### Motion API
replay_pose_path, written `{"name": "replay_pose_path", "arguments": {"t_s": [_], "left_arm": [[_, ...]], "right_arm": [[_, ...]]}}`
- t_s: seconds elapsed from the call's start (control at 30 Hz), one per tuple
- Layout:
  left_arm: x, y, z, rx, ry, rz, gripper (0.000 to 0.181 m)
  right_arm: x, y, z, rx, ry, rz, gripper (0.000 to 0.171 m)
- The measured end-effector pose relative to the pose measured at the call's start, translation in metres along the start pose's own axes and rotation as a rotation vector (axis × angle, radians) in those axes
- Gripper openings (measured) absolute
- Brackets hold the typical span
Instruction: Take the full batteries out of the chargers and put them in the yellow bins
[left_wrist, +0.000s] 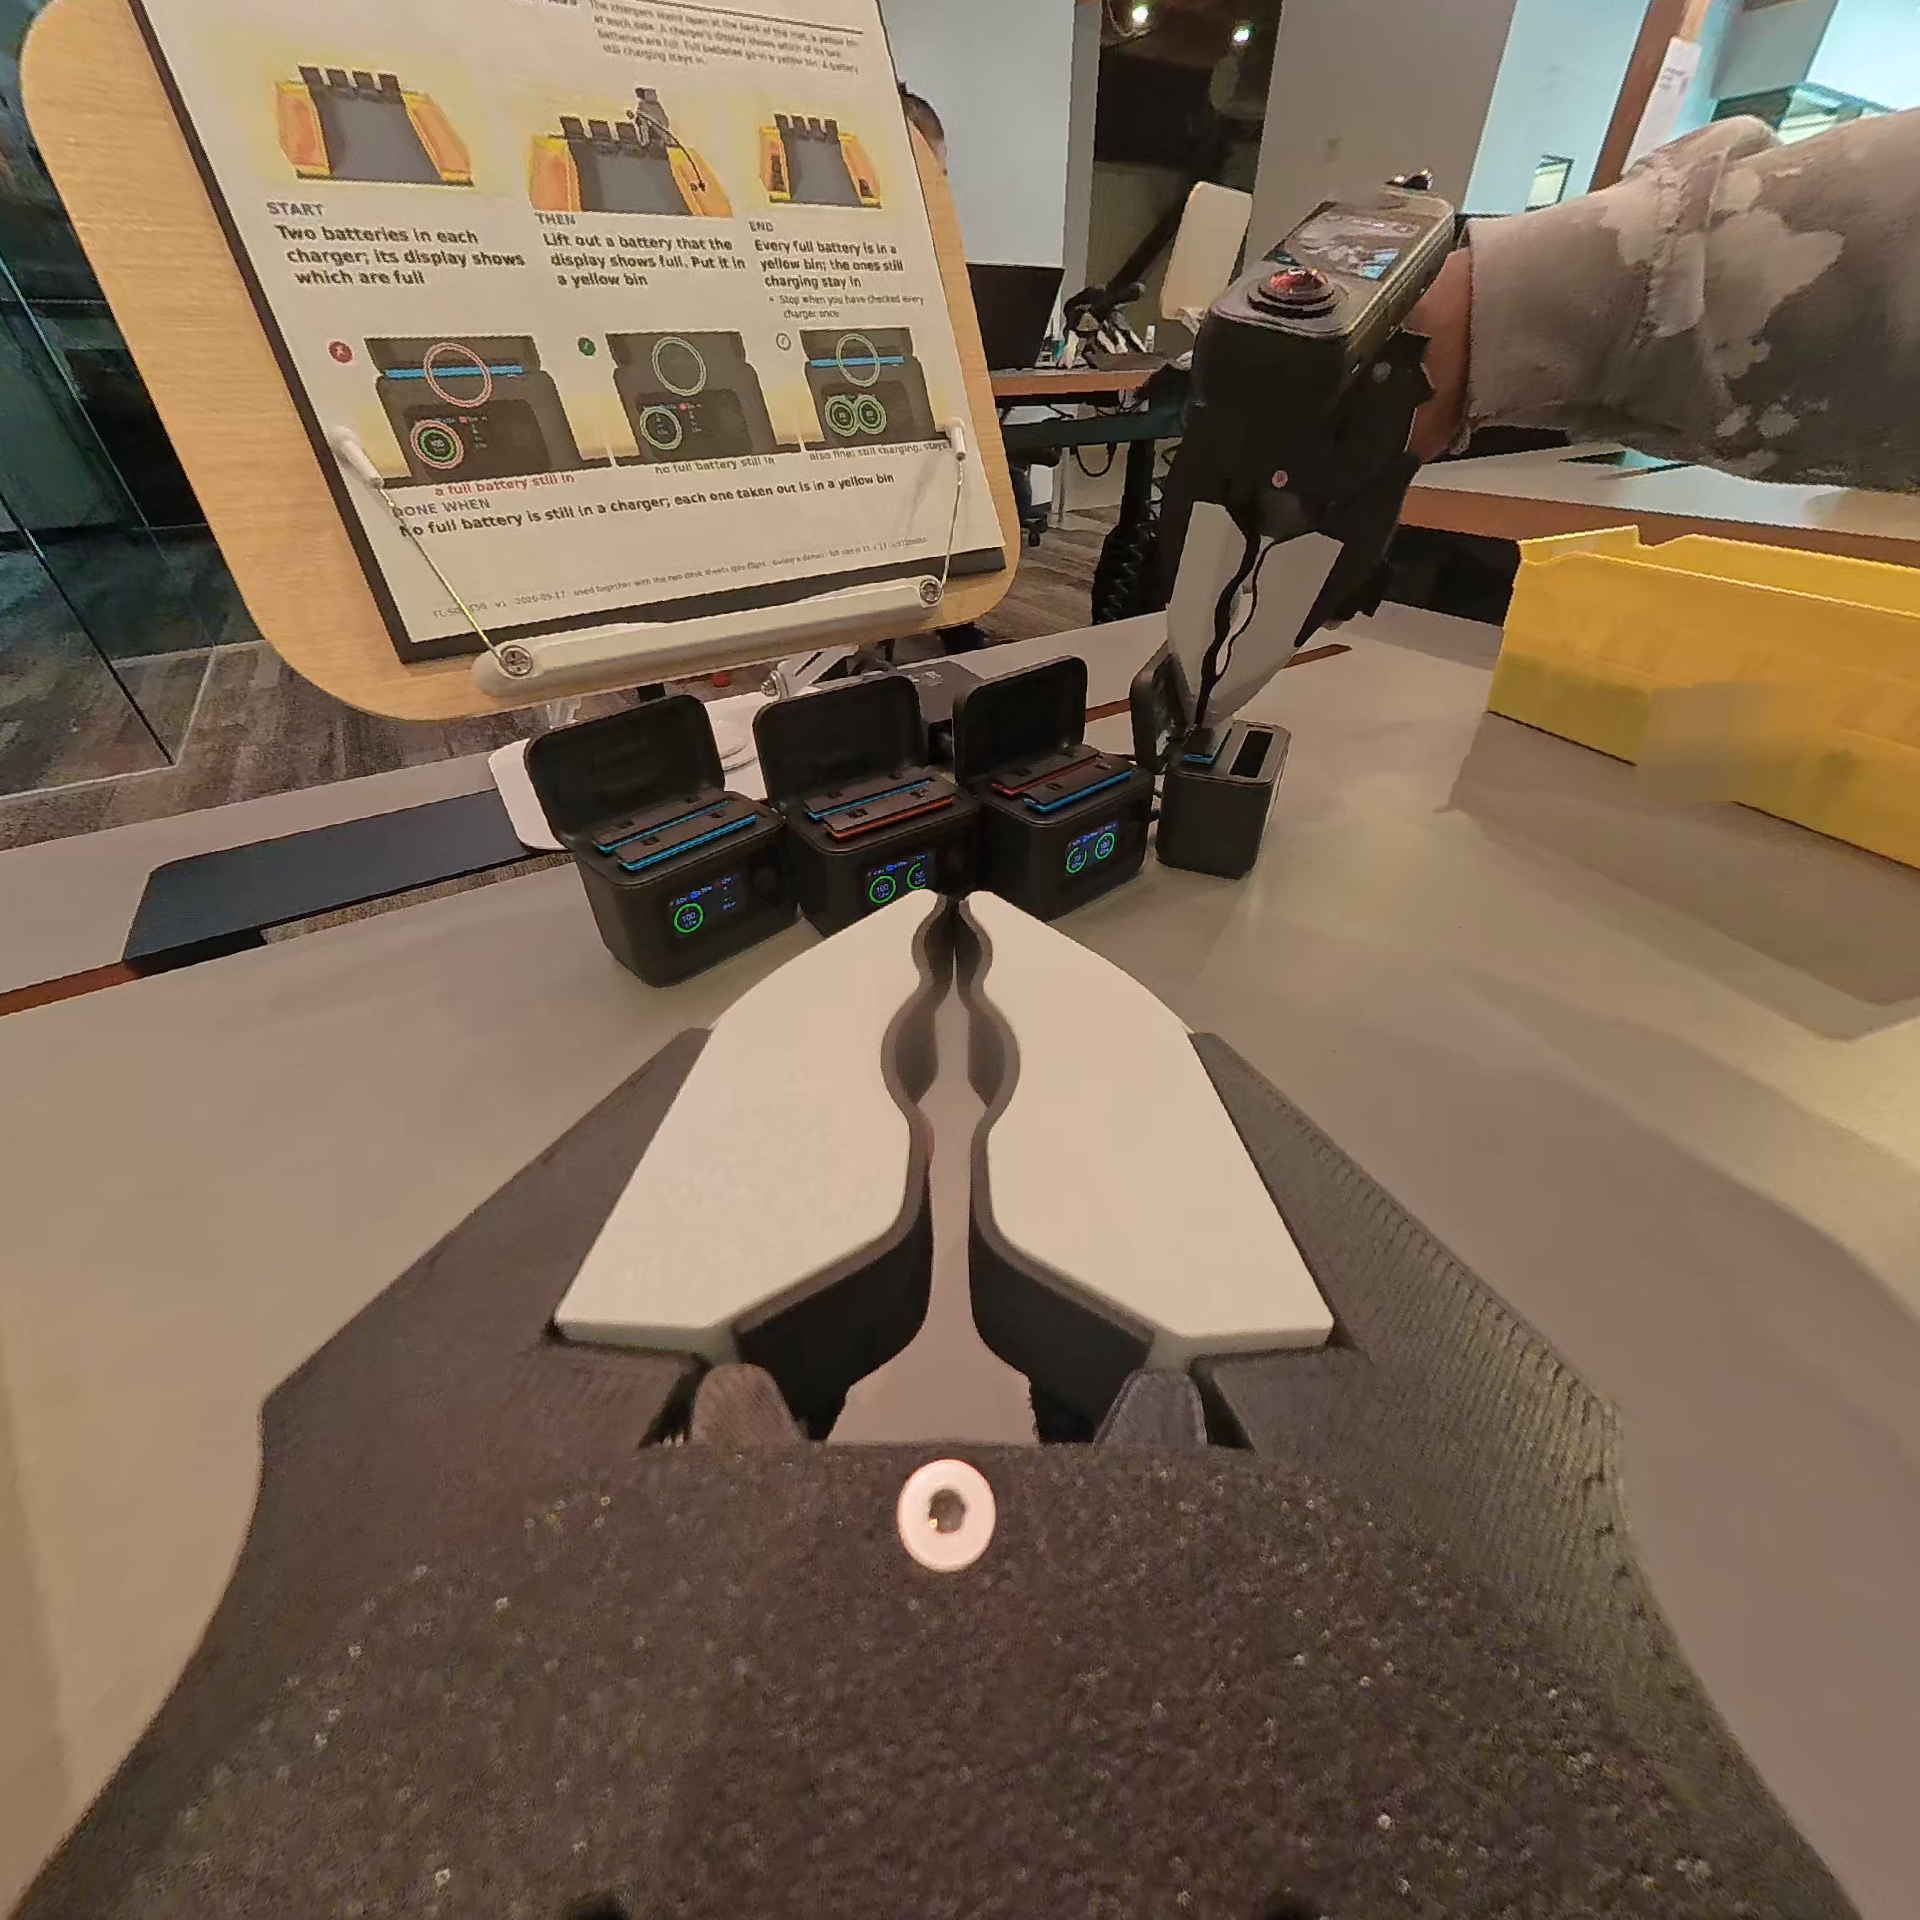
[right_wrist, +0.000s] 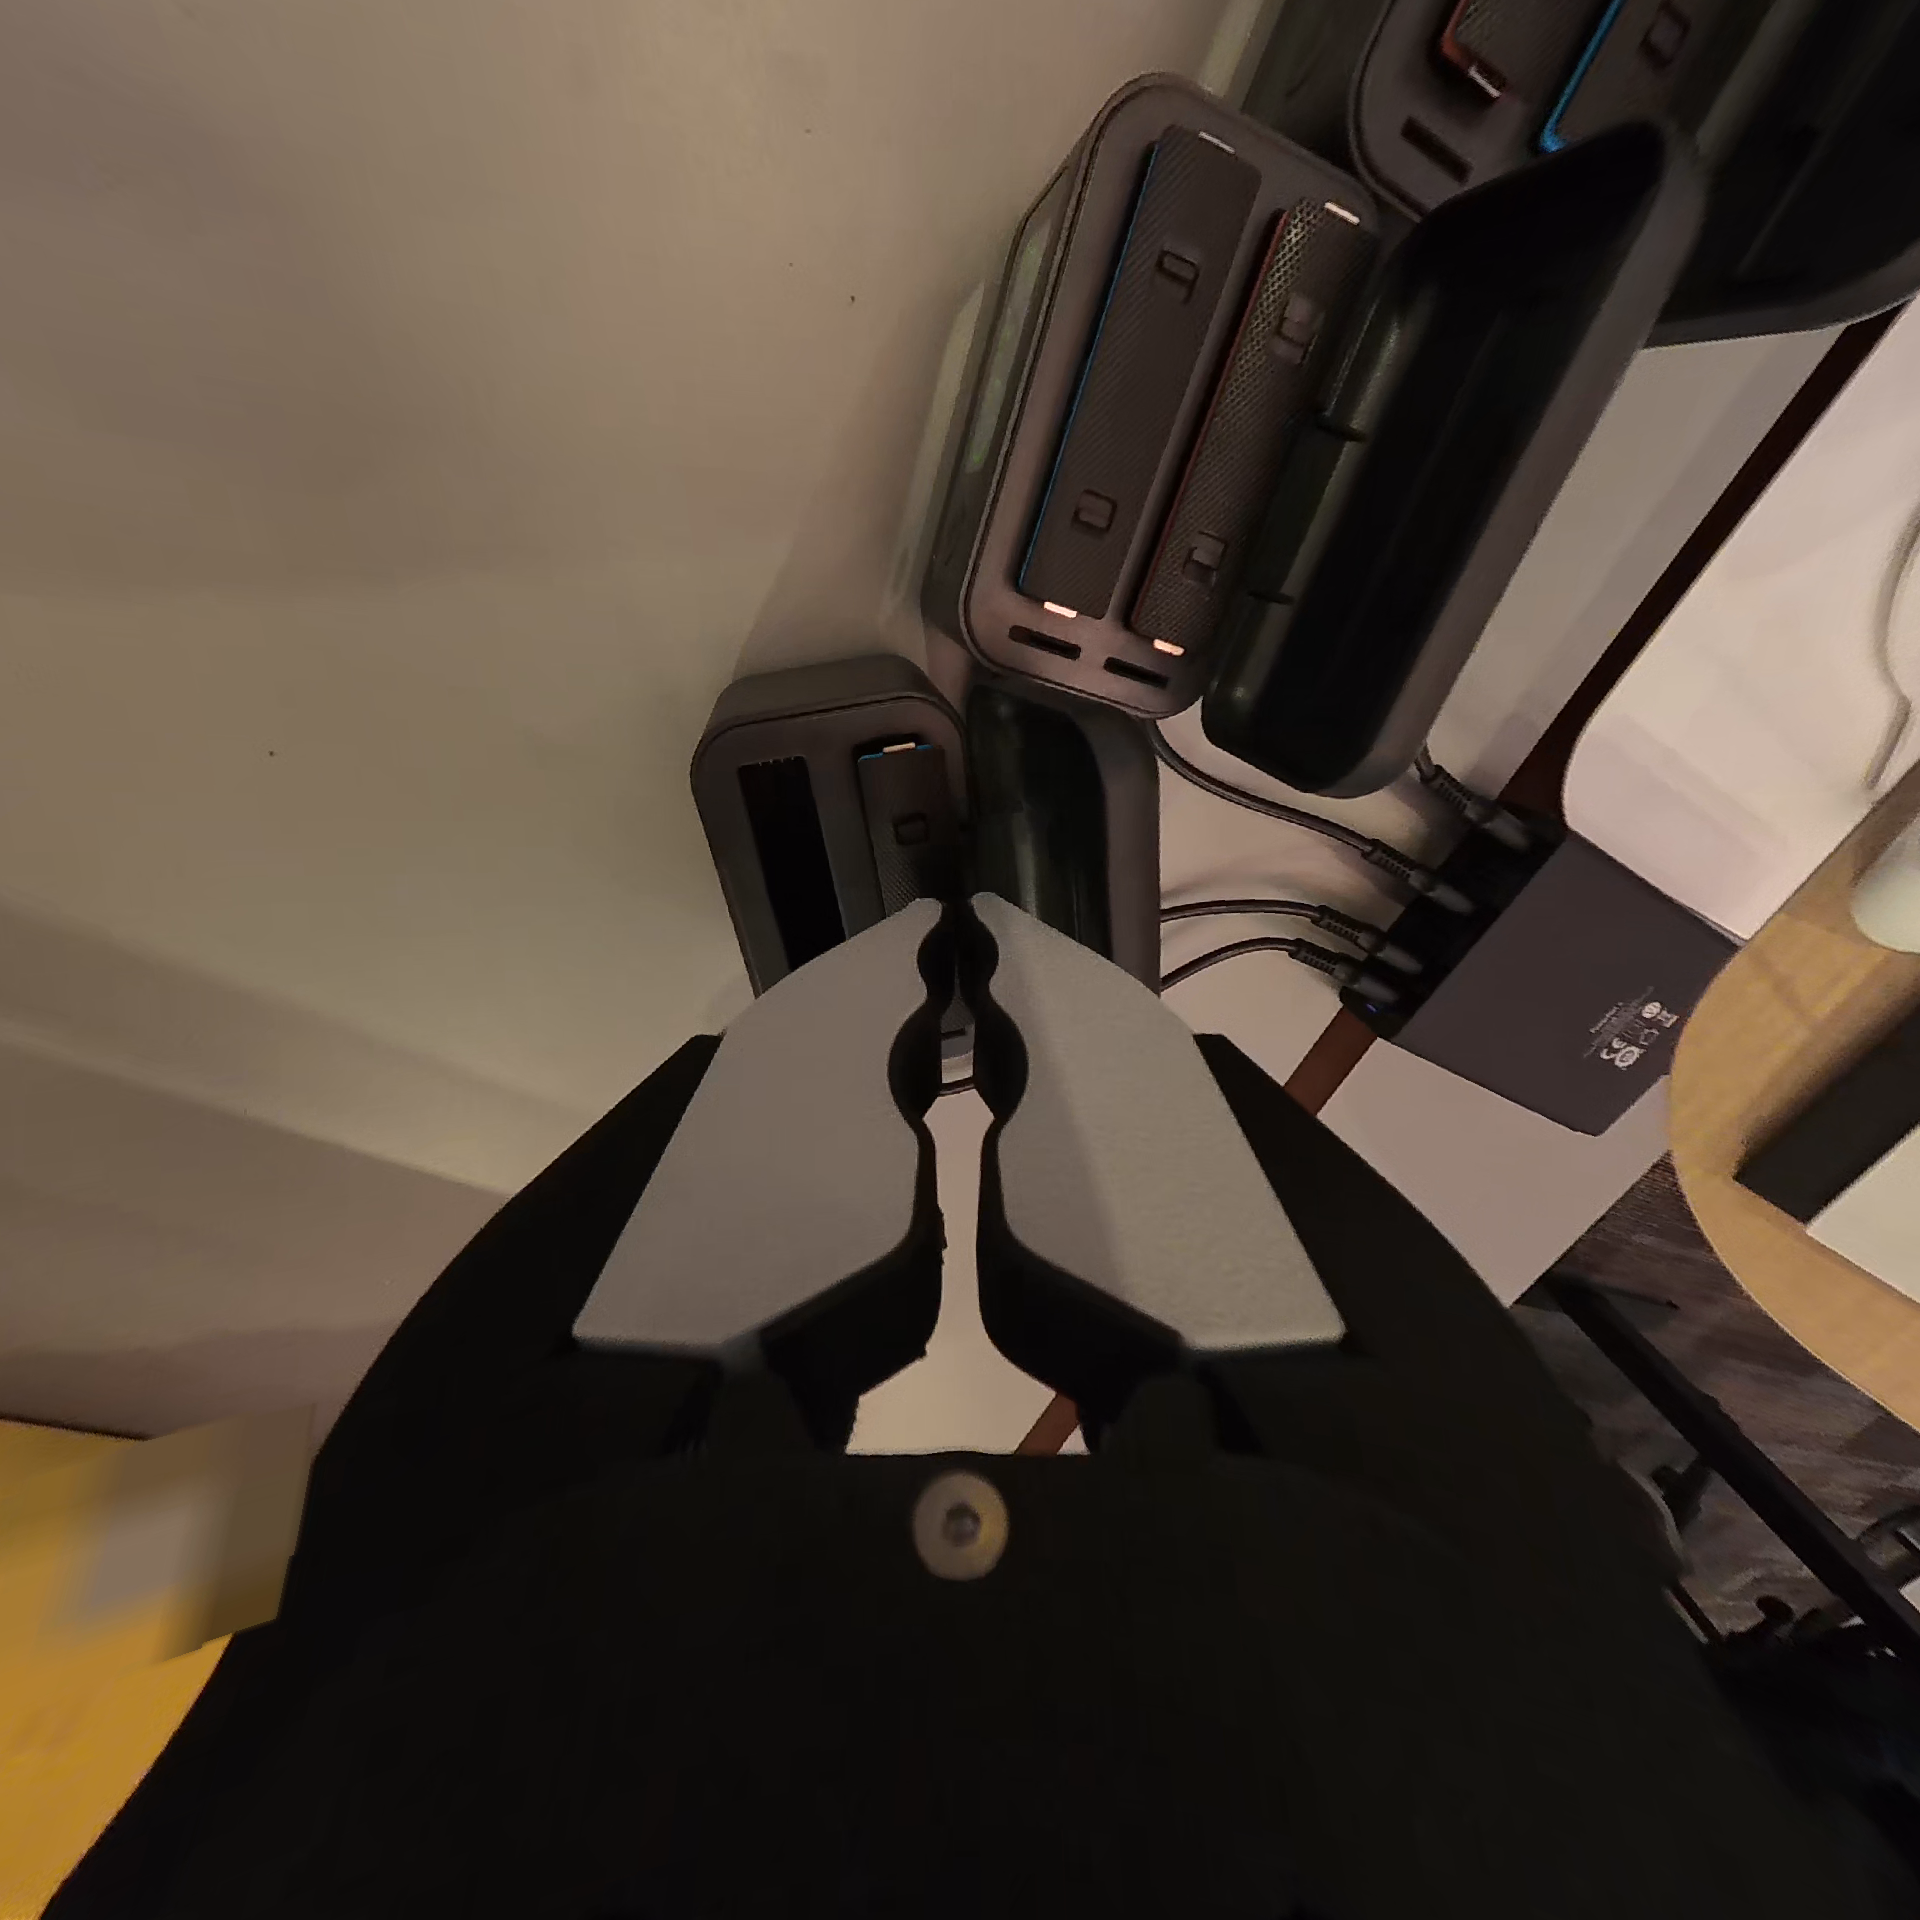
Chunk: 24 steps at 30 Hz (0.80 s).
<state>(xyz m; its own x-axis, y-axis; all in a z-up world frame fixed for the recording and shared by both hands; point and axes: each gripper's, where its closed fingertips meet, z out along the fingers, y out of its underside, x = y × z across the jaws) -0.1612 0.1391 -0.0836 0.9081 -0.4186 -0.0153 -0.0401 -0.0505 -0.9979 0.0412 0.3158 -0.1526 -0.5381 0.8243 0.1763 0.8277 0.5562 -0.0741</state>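
Four chargers (left_wrist: 873, 821) in row at far side of table (left_wrist: 1455, 1039), lids up. Right tongs (left_wrist: 1210, 707) nearly closed over rightmost charger (right_wrist: 831, 831), tips at top of its one remaining battery (right_wrist: 902, 831); firm grip not confirmed. Left tongs (left_wrist: 954, 914) closed, empty, hovering near. Yellow bin (left_wrist: 1714, 665) at right. Battery likely rigid, light, smooth-sided: pinch exposed top edge, pull straight up.

Instruction sheet (left_wrist: 582, 312) on wooden stand (left_wrist: 135, 343); power hub (right_wrist: 1558, 997).
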Motion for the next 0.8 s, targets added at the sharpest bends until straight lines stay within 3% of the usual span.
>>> {"name": "replay_pose_path", "arguments": {"t_s": [0.8], "left_arm": [[0.0043, -0.0028, -0.0011, 0.003, 0.009, 0.028, 0.0]], "right_arm": [[-0.0032, -0.0044, 0.0004, -0.212, 0.116, -0.215, 0.0]]}}
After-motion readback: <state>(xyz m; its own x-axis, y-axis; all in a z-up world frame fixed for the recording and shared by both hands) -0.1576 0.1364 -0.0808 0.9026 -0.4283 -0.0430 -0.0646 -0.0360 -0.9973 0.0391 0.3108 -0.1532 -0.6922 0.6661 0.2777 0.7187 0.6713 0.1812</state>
